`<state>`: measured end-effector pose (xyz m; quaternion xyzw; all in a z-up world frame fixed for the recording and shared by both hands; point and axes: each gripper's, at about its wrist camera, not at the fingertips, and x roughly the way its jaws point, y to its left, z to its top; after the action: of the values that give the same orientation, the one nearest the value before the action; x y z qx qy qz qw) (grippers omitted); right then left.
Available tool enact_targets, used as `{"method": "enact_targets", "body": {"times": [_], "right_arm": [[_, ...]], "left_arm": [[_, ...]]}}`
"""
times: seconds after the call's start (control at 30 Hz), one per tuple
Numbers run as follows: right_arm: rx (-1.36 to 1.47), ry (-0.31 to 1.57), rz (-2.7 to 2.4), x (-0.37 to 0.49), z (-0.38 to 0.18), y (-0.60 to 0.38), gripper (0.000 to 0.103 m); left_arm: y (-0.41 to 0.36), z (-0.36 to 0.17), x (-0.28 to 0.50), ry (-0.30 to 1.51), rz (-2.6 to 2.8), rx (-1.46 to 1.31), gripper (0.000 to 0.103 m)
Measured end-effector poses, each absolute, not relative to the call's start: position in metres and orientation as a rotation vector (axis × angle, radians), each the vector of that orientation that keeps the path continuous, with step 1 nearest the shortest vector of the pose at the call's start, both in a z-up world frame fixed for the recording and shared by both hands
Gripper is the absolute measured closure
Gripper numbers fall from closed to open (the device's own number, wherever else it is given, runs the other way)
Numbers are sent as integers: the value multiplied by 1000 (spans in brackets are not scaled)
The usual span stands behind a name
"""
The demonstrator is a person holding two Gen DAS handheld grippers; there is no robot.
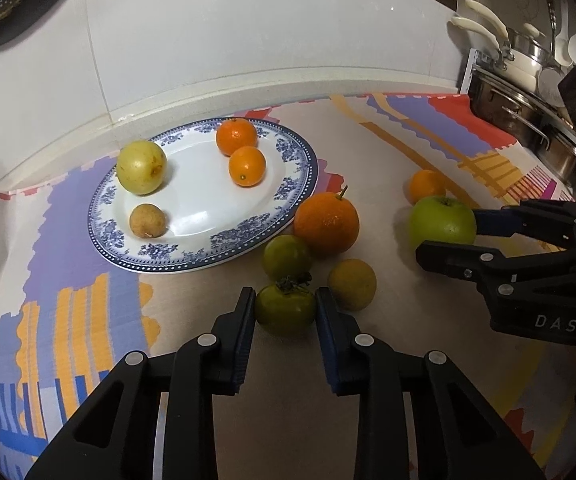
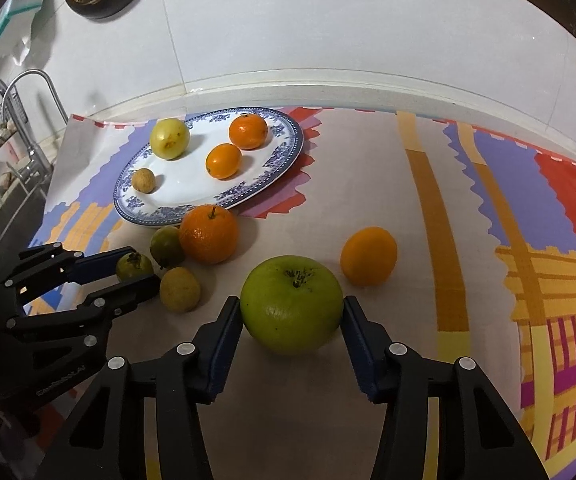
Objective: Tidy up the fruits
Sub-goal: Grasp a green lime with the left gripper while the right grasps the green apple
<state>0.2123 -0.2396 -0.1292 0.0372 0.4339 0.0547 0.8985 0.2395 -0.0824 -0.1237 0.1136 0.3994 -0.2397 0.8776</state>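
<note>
The left claw is clenched on a green persimmon resting on the worktop, both pads against its sides. Just ahead of it lie another green fruit and a large orange, with a yellowish fruit close to its right. The right claw grasps a green apple on the worktop, a small orange just beyond it. Farther ahead of both, the plate carries four fruits
</note>
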Motion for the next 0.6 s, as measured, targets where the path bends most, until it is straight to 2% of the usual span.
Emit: {"method": "enact_targets", "body": {"times": [0.6], "right_arm": [[84,797,138,177,-86,-234,52]], "left_arm": [[-69,-74,195,723,-439,204,73]]}}
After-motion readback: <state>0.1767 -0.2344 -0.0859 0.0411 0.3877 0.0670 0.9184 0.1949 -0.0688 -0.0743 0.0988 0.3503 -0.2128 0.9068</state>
